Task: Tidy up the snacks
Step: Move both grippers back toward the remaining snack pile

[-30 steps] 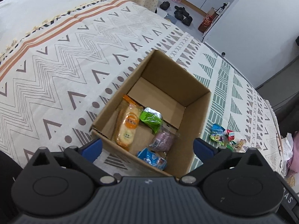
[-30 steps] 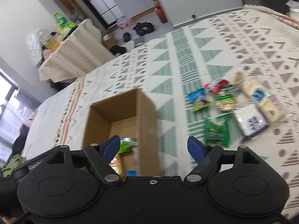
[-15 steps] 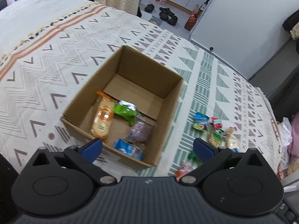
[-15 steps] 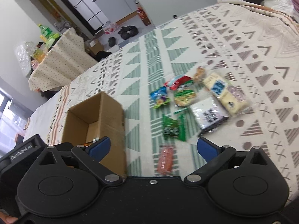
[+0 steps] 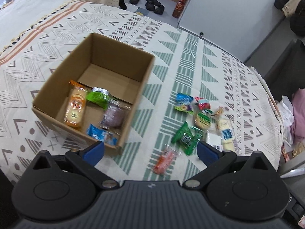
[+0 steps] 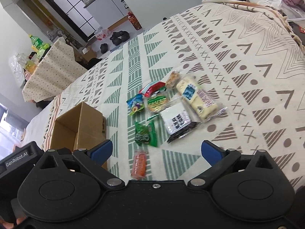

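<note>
Cardboard is showing on all sides of the open box (image 5: 122, 61), which is sitting on the patterned bedspread (image 5: 190, 57) and already holding four snacks near its front: an orange pack (image 5: 74, 106), a green pack (image 5: 98, 97), a purple bun (image 5: 114, 115) and a blue pack (image 5: 100, 134). That part of the sorting is looking done; I am judging the task well under half finished.

The rest is lying loose on the cloth just beside the box: an orange-red stick (image 6: 139, 164) nearest, a green bag (image 6: 145, 134), a black-and-white pack (image 6: 177, 123), a long pale pack (image 6: 196, 99), a round biscuit (image 6: 157, 103), a blue-purple sweet (image 6: 135, 106), a red wrapper (image 6: 152, 88) and a small brown cake (image 6: 173, 78).

The right gripper (image 6: 156, 148) is hanging over this pile with its jaws spread wide and nothing between them. The left gripper (image 5: 150, 149) is likewise standing wide apart and carrying nothing, between box and pile.
</note>
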Tool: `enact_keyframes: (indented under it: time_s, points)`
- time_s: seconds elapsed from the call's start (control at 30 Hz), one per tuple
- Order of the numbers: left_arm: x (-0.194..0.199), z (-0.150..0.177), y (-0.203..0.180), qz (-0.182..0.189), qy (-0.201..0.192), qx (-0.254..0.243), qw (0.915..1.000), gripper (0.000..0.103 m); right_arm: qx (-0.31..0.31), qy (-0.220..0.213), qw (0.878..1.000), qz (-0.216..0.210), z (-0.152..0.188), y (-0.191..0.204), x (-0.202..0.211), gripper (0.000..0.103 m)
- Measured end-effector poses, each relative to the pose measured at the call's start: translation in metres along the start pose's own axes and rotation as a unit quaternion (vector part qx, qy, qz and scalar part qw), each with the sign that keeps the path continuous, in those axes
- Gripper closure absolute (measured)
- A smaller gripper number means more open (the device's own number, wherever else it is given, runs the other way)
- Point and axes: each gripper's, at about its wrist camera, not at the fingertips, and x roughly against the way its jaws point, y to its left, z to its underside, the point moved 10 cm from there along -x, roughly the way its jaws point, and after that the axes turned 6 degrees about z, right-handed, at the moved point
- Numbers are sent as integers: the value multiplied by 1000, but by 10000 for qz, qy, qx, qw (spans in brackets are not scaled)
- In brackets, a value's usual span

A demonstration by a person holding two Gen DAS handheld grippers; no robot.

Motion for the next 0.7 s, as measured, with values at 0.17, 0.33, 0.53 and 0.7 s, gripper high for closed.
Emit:
enact_keyframes:
  time_s: [0.17,0.33,0.53,0.7]
  points:
    - [-6,7,-14,27,30,-120,9999,1,87,-75,9999,14,-6,-14,2,5]
    - [-14,14,-30,148,72,-302,9994,4,74,-113,9999,42,-13,-30,3,12]
    - [-31,27,-40,74,201,-428,9989,19,79,-169,9998,23,-19,-49,-4,22]
    - [-49,38,-40,-85,309,-599,9977,36,151,-241,9996,-42,-18,-62,-14,26]
